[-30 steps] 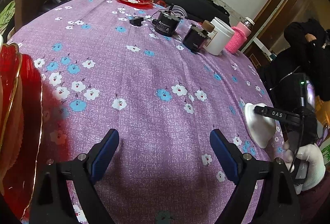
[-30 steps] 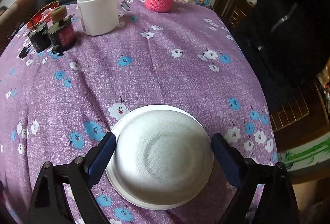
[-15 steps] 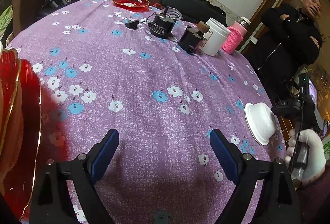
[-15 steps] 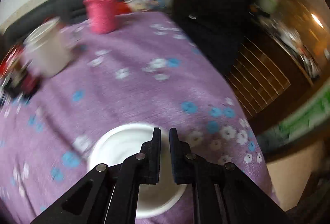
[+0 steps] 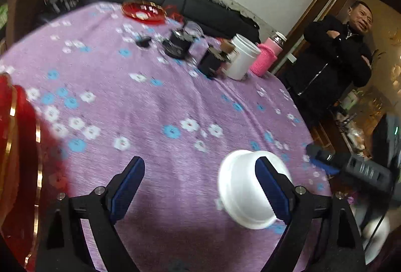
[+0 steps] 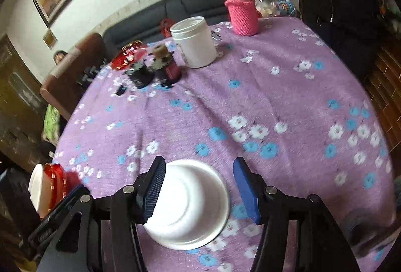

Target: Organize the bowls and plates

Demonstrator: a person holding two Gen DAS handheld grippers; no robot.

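Observation:
A white bowl [image 6: 190, 204] lies upside down on the purple flowered tablecloth [image 6: 275, 101]. My right gripper [image 6: 199, 191] hovers over it with its jaws opening. The bowl shows between the fingers, and the pads do not press on it. In the left wrist view the same bowl [image 5: 240, 194] sits just behind my left gripper's right finger [image 5: 270, 186]. My left gripper [image 5: 199, 186] is open with only cloth between its fingers. A stack of red gold-rimmed plates [image 5: 20, 159] stands at its left. My right gripper [image 5: 351, 166] shows at the right edge.
At the far side stand a red plate [image 5: 142, 12], two dark jars [image 6: 153, 71], a white tub [image 6: 195, 44] and a pink-sleeved flask [image 6: 241, 11]. A person in black [image 5: 335, 64] stands beyond the table's right edge. A sofa and a chair line the back.
The right jaws, wide around the bowl a second ago, shut and now stand apart again. The bowl has come from the table's right edge to just beside my left gripper.

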